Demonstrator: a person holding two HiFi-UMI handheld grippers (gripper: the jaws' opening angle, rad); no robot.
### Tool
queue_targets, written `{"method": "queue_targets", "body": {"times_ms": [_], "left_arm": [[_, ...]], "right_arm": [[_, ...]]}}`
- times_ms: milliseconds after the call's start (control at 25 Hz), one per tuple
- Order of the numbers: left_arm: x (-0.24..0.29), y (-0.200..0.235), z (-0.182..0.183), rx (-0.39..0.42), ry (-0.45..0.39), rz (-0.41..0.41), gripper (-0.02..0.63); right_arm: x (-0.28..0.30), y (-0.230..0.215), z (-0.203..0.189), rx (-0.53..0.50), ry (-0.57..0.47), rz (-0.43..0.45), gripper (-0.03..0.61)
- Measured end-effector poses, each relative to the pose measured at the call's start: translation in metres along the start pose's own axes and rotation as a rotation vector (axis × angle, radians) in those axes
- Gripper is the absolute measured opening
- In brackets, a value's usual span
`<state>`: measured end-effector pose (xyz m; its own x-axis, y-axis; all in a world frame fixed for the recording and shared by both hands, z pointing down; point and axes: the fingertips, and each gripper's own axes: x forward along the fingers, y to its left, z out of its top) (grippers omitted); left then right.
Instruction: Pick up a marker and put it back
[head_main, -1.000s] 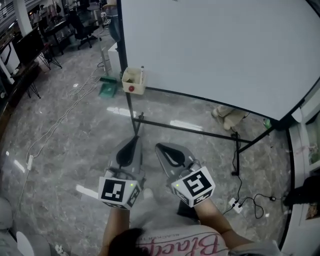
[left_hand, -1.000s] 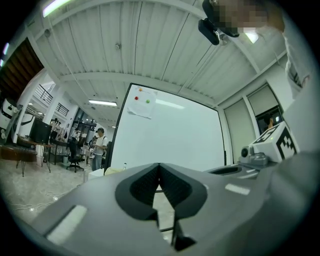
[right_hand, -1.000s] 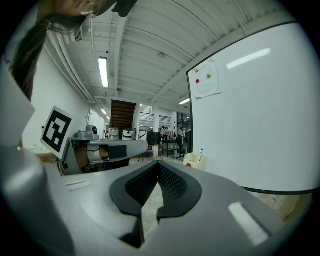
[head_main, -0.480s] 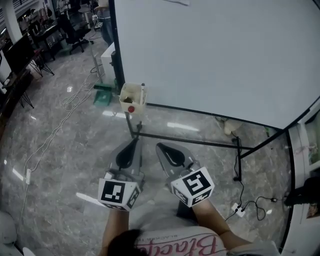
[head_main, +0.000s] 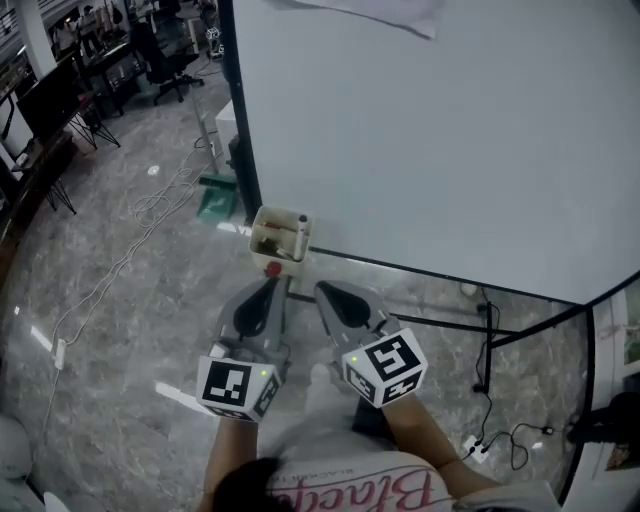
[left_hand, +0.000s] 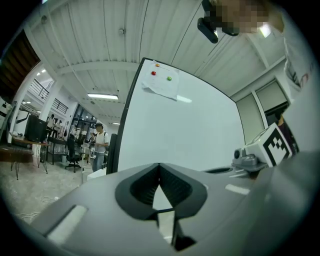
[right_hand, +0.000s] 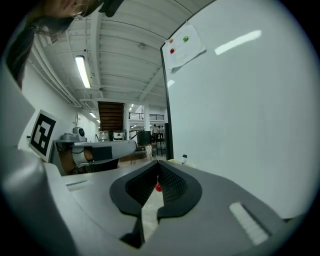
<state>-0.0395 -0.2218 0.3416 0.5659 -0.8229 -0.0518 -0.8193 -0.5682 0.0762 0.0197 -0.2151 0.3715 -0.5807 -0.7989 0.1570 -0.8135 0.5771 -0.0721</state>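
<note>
A cream holder box (head_main: 272, 232) with a red knob (head_main: 273, 268) hangs at the whiteboard's lower left corner. A marker (head_main: 301, 237) stands upright in its right side. My left gripper (head_main: 270, 285) is shut and empty, its tip just below the box. My right gripper (head_main: 322, 292) is shut and empty too, a little right of the box. In the right gripper view the marker's cap (right_hand: 184, 159) pokes up beyond the closed right gripper (right_hand: 158, 169), and the red knob (right_hand: 158, 188) shows through the slit. The left gripper (left_hand: 160, 169) points at the whiteboard.
The big whiteboard (head_main: 450, 140) fills the upper right, on a black stand (head_main: 520, 330). A paper with magnets (left_hand: 161, 84) is pinned near its top. Cables and a power strip (head_main: 475, 447) lie on the marble floor. A green dustpan (head_main: 217, 200), chairs and desks stand far left.
Both grippers have come closer to the whiteboard and the holder box, which now sits just beyond their tips. Both jaws stayed shut.
</note>
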Motion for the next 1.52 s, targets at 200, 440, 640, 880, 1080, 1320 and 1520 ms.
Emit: {"method": "queue_targets", "body": {"times_ms": [200, 440, 640, 880, 1080, 1320, 1520], "left_arm": [[0.036, 0.017, 0.0, 0.016, 0.002, 0.034, 0.0], [0.061, 0.033, 0.001, 0.018, 0.003, 0.072, 0.0], [0.066, 0.047, -0.004, 0.005, 0.013, 0.094, 0.0], [0.076, 0.061, -0.008, -0.008, 0.024, 0.092, 0.0], [0.081, 0.067, -0.005, -0.014, 0.019, 0.074, 0.0], [0.089, 0.068, -0.001, -0.01, 0.007, 0.047, 0.0], [0.092, 0.063, 0.005, -0.017, -0.011, 0.021, 0.0]], "right_arm": [[0.037, -0.026, -0.001, 0.013, 0.049, 0.053, 0.018], [0.072, -0.046, -0.013, 0.04, 0.117, 0.11, 0.098], [0.094, -0.05, -0.024, 0.155, 0.147, 0.157, 0.115], [0.109, -0.052, -0.025, 0.195, 0.14, 0.167, 0.069], [0.11, -0.049, -0.019, 0.195, 0.131, 0.179, 0.064], [0.101, -0.055, 0.021, 0.168, 0.026, 0.172, 0.064], [0.084, -0.054, 0.06, 0.135, -0.092, 0.168, 0.064]]}}
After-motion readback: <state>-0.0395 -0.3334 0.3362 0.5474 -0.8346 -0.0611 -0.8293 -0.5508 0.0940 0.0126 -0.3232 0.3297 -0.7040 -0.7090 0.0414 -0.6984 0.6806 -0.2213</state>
